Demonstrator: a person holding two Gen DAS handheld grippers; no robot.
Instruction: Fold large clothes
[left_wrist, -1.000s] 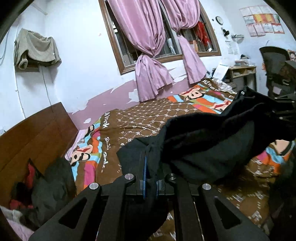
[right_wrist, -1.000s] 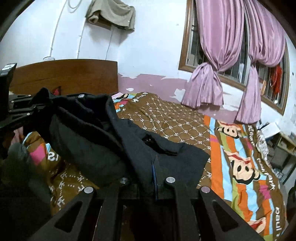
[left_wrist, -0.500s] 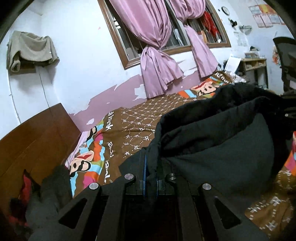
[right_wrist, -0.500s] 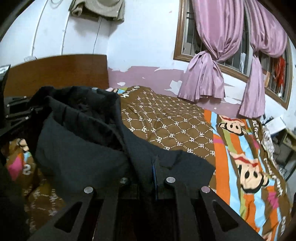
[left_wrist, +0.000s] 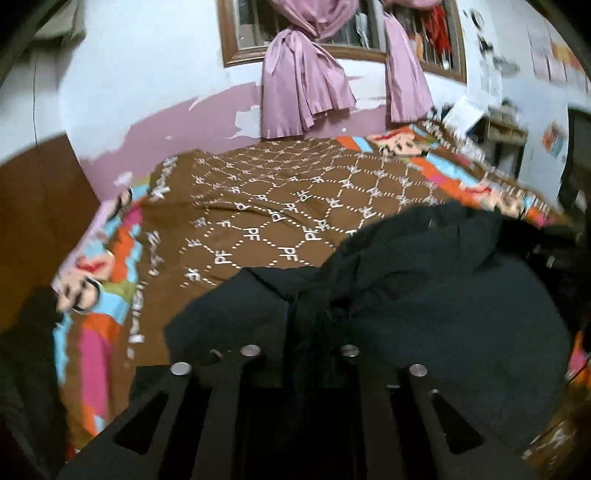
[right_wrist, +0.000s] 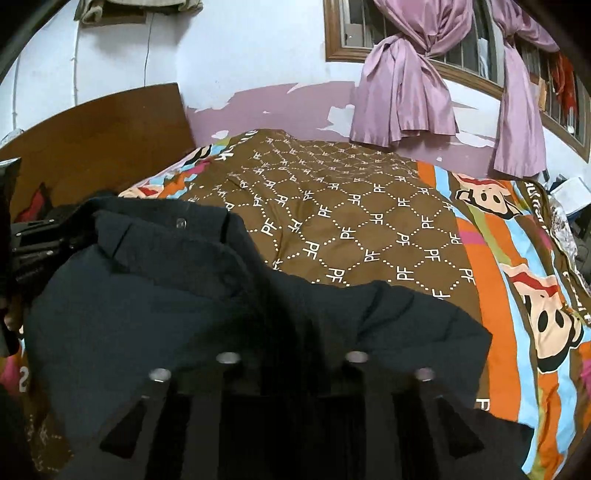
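A large dark navy jacket (left_wrist: 443, 295) hangs between my two grippers above the bed; it also fills the lower half of the right wrist view (right_wrist: 147, 314). My left gripper (left_wrist: 299, 332) is shut on one edge of the jacket, the cloth bunched over its fingers. My right gripper (right_wrist: 291, 343) is shut on another edge, its fingertips hidden under the cloth. The left gripper shows at the left edge of the right wrist view (right_wrist: 40, 243), holding the collar end.
A bed with a brown patterned quilt (left_wrist: 295, 206) with cartoon borders (right_wrist: 535, 314) lies below. A wooden headboard (right_wrist: 92, 140) is at the left. Pink curtains (right_wrist: 402, 81) hang at the window. Dark clothes (left_wrist: 29, 332) lie near the headboard. A desk (left_wrist: 506, 136) stands far right.
Both grippers have tipped down toward the bed with the jacket. The jacket has sunk lower and spread wider over the near side of the quilt.
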